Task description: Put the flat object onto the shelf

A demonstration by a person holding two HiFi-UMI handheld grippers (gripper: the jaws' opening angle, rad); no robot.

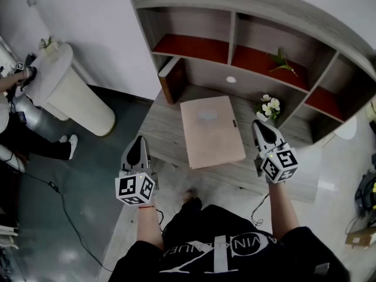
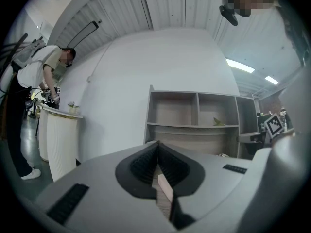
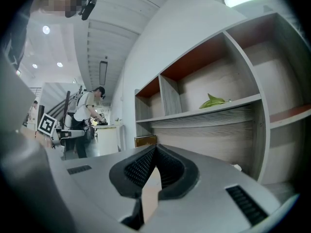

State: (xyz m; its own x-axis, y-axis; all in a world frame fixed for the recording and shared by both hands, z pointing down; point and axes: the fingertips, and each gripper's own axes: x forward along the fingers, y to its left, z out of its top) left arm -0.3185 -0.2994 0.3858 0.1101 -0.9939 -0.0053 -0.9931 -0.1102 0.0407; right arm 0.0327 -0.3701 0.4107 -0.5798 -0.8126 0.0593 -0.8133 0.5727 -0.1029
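Note:
A flat pale pink board (image 1: 211,131) lies on the wooden desk (image 1: 167,119) in front of the grey shelf unit (image 1: 235,31), whose upper compartments have red floors. My left gripper (image 1: 139,138) hovers off the board's left edge and my right gripper (image 1: 258,124) off its right edge. Neither touches the board. In the left gripper view the left gripper (image 2: 158,143) has its jaws meeting at the tip, with a sliver of the board (image 2: 165,187) showing below them. The right gripper (image 3: 155,147) is likewise shut and empty, with the board (image 3: 151,193) beneath it.
A brown book (image 1: 172,78) leans upright at the shelf's lower left. White flowers (image 1: 270,106) sit at the desk's right, and a green leaf (image 1: 282,60) lies in an upper compartment. A white pedestal (image 1: 70,93) and a person (image 1: 14,131) stand to the left.

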